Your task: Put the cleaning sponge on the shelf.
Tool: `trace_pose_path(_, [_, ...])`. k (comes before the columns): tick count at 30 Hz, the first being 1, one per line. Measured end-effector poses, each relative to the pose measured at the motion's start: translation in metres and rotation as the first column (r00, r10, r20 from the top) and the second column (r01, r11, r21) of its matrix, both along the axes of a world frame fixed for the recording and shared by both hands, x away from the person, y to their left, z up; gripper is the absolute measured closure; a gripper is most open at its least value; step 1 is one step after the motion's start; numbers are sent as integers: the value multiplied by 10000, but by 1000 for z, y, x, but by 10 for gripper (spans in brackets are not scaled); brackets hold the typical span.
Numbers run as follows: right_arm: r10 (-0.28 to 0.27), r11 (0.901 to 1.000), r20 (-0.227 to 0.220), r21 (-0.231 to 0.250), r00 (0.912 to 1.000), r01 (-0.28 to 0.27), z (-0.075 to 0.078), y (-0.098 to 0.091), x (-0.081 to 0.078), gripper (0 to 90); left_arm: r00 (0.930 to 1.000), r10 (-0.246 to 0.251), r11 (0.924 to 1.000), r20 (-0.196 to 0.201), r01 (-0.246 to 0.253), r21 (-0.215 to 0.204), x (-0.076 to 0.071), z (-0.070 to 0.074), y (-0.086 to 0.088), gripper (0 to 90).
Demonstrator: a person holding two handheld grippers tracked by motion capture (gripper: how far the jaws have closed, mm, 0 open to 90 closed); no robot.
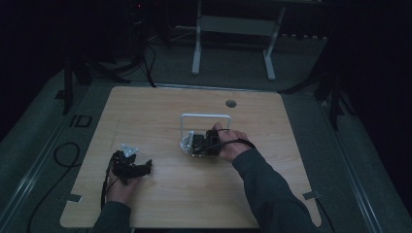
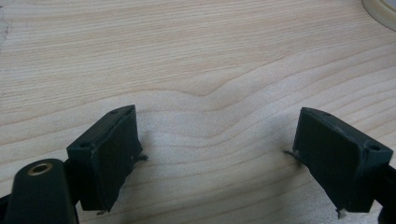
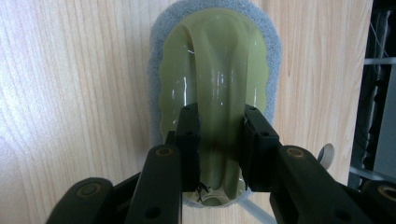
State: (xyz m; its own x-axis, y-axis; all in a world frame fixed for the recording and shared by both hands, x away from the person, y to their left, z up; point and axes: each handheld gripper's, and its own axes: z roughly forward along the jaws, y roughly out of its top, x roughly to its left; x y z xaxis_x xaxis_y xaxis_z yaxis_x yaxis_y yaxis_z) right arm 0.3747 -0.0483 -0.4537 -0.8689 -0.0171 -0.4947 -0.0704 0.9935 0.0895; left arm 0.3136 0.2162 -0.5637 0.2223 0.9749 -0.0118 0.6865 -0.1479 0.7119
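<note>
Right now the right gripper (image 3: 219,140) pinches the arched handle of a yellow-green scrubber (image 3: 217,70) with a grey sponge pad, its two black jaws pressed against either side of that handle. The scrubber lies flat on the wooden table (image 1: 145,111), near the middle, just in front of a white wire frame (image 1: 205,116). Over at the near left, the left gripper (image 2: 217,154) rests low on bare wood, jaws spread wide with nothing between them, well apart from the scrubber.
</note>
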Motion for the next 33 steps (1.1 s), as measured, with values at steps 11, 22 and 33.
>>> trace_pose_path(11, [159, 9997, 182, -211, 9997, -155, -7, 6, 3, 717, 10000, -4, 10000, 0, 4, 3, 0, 0, 0, 145])
trace_pose_path(22, [68, 9997, 290, -246, 9996, -61, -12, 7, 6, 717, 10000, -5, 10000, -1, 5, 4, 0, 0, 0, 145])
trace_pose_path(33, [123, 9993, 446, -351, 9989, -108, -17, 12, 9, 716, 10000, -6, 10000, -2, 6, 4, 0, 0, 0, 145])
